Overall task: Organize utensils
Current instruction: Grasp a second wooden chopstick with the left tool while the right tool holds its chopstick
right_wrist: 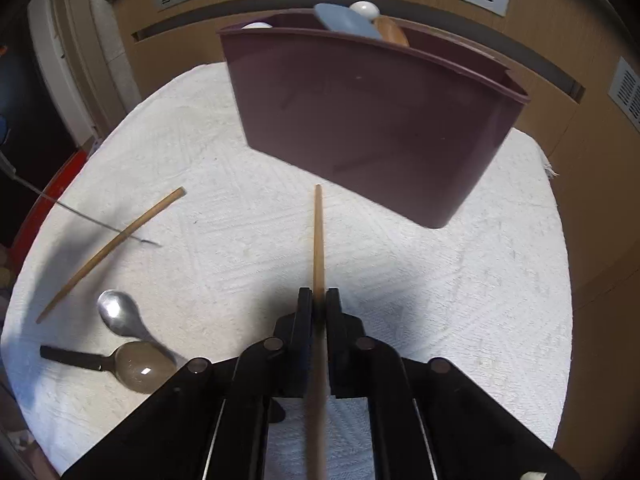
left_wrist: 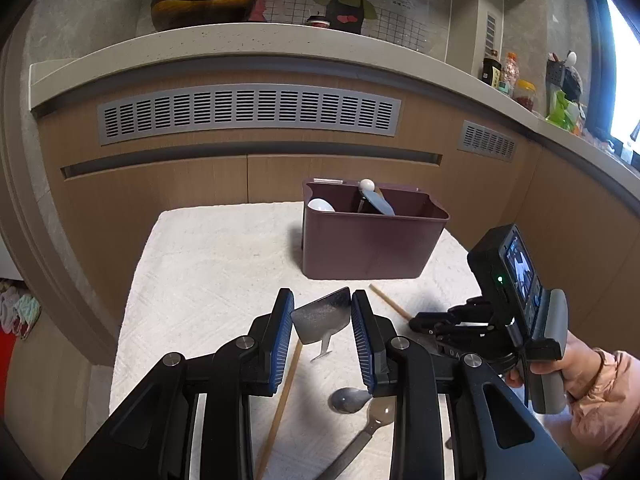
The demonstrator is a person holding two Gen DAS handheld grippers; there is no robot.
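A chopstick (right_wrist: 318, 240) is clamped between the closed fingers of the right gripper (right_wrist: 319, 300) at the lower centre of the right wrist view, its tip pointing up toward the maroon bin (right_wrist: 372, 120); its lower end is blurred and cut off by the frame edge. In the left wrist view, a small metal spatula (left_wrist: 322, 316) is seen between the spread fingers of the left gripper (left_wrist: 322, 338); contact cannot be made out. A second chopstick (right_wrist: 112, 248) and two spoons (right_wrist: 120, 316) are laid on the white cloth (right_wrist: 460, 300) at lower left.
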